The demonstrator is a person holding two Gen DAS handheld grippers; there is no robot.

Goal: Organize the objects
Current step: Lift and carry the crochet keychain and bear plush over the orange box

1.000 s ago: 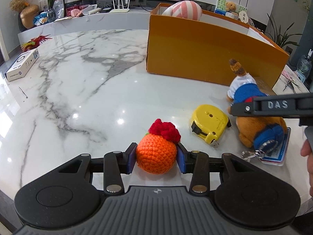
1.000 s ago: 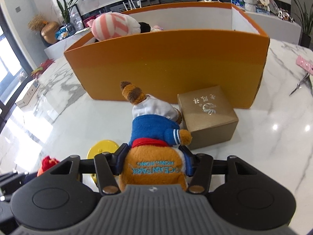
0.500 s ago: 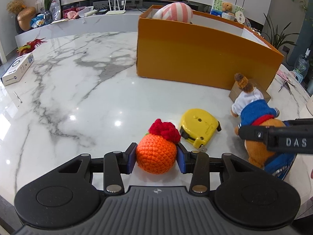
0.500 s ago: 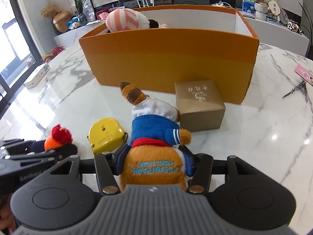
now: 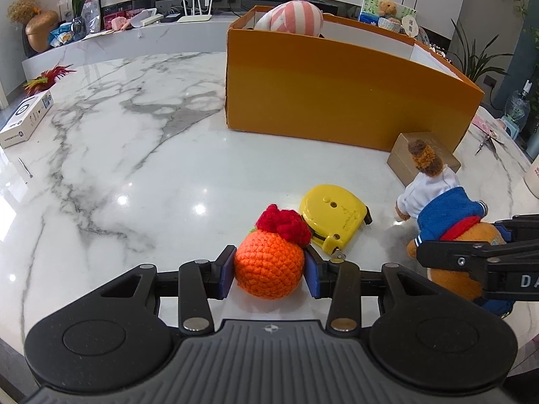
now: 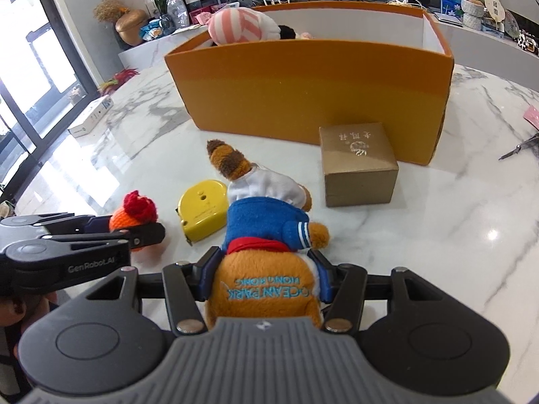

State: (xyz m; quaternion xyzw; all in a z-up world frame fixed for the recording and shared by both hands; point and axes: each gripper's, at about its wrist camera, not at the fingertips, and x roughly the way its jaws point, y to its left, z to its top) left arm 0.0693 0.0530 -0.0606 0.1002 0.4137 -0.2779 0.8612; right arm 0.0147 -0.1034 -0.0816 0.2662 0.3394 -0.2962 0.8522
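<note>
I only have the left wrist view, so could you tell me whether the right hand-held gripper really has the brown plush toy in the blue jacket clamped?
Observer: Yes. The right wrist view shows both pads of the right hand-held gripper pressing the brown plush toy in the blue jacket at its lower body.
Operator: Is anything beside the striped toy in the box?
Observer: A black fuzzy item lies next to the pink-and-white striped plush inside the orange cardboard box.
Operator: And the small box?
Observer: The gold-brown cardboard cube has a printed emblem on its top.
</note>
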